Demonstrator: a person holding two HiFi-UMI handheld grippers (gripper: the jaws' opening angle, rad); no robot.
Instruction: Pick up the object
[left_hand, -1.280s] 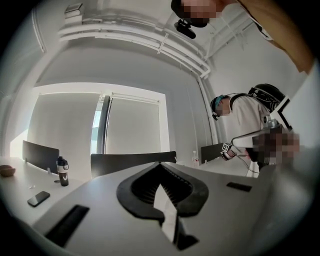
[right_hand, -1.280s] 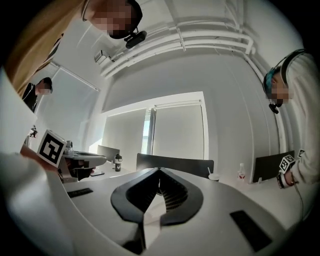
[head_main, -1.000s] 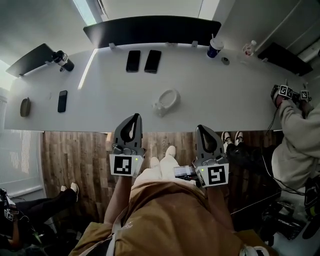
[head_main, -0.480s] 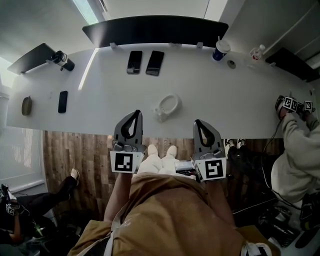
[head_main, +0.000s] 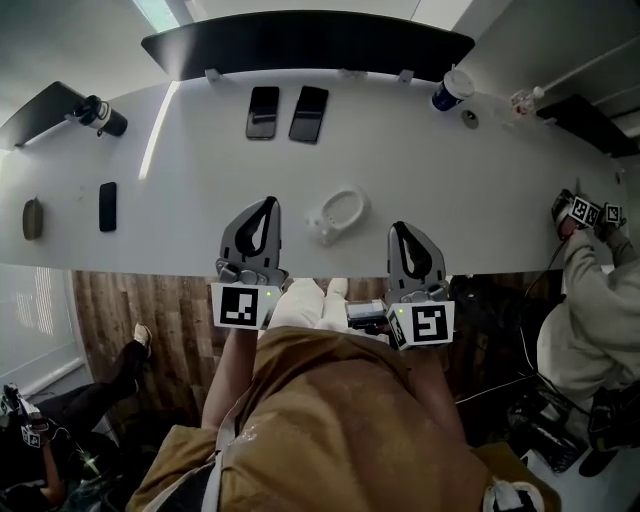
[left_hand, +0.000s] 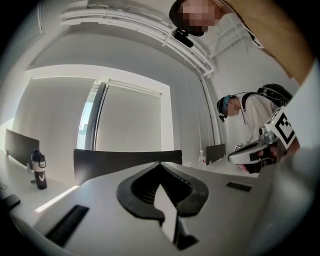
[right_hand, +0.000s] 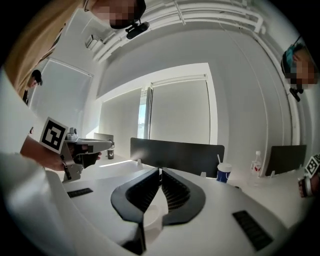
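A white ring-shaped object (head_main: 337, 212) lies on the white table (head_main: 200, 180), close to its near edge. My left gripper (head_main: 266, 204) is shut and empty, its tip over the table just left of the object. My right gripper (head_main: 400, 230) is shut and empty too, a little right of the object and nearer the edge. Neither touches it. In the left gripper view the shut left gripper (left_hand: 160, 165) points level across the table. In the right gripper view the right gripper (right_hand: 160, 171) is shut as well.
Two dark phones (head_main: 262, 111) (head_main: 308, 113) lie further back, before a black screen (head_main: 305, 45). A blue cup (head_main: 452, 90) stands at the back right, a black bottle (head_main: 98, 115) and another phone (head_main: 107, 206) at left. Another person (head_main: 590, 300) works at the right end.
Both grippers have moved forward from the table's near edge to out over its surface, on either side of the white object. Their jaws stayed shut.
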